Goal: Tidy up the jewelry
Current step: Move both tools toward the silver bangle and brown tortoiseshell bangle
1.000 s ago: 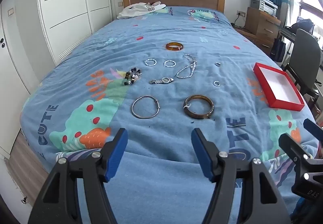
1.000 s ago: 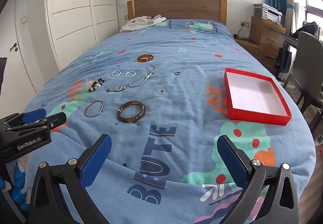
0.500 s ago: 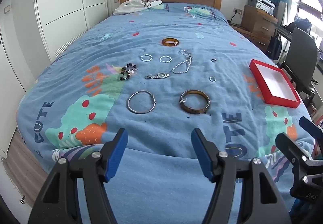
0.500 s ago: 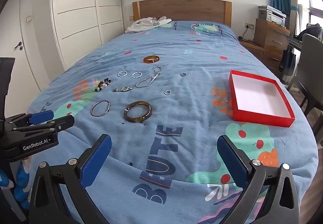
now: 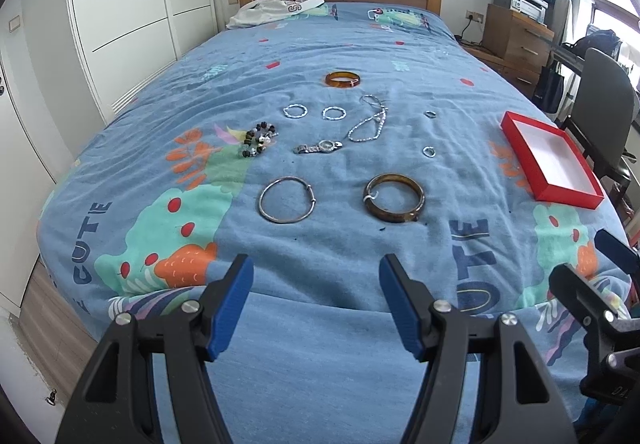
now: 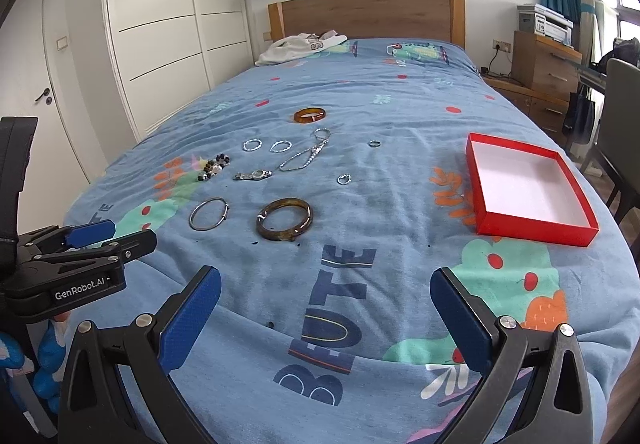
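Both tongs, left (image 5: 316,302) and right (image 6: 326,318), gape empty at the bed's foot. Jewelry's ahead: brown bangle (image 5: 394,197) nearest, slightly nearer left; red box (image 6: 528,187) off right.

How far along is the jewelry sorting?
Nothing is done yet: the red box is empty. Nothing is in hand; the left hand-held gripper and right hand-held gripper are open. Bangles, watch, necklace and rings remain on the bed.

Left gripper (image 5: 316,302) bottom center of its own view, jaws apart, empty. Right gripper (image 6: 326,318) bottom center of its view, jaws spread wider, nothing between them.
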`<control>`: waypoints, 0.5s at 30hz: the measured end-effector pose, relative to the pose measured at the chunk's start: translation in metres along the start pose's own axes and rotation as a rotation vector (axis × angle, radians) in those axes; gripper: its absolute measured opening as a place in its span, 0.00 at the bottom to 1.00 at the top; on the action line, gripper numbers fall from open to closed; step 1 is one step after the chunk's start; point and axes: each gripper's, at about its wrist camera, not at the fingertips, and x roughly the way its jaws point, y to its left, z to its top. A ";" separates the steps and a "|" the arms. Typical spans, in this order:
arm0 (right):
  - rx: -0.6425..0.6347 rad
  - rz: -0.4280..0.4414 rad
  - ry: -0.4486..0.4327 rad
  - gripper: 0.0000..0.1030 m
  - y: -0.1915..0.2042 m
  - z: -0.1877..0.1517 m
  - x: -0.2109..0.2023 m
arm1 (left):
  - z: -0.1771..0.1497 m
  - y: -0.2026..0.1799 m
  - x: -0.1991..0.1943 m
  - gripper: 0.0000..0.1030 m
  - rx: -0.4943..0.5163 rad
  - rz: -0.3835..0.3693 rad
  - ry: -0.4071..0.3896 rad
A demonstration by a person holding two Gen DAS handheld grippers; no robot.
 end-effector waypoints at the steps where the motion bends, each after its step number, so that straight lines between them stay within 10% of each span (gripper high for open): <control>1: -0.002 0.004 0.000 0.99 0.000 0.000 0.001 | 0.000 0.001 0.001 0.62 0.002 0.002 0.001; 15: -0.005 0.038 0.035 0.99 0.004 -0.003 0.022 | 0.001 0.005 0.022 0.62 0.017 0.040 0.013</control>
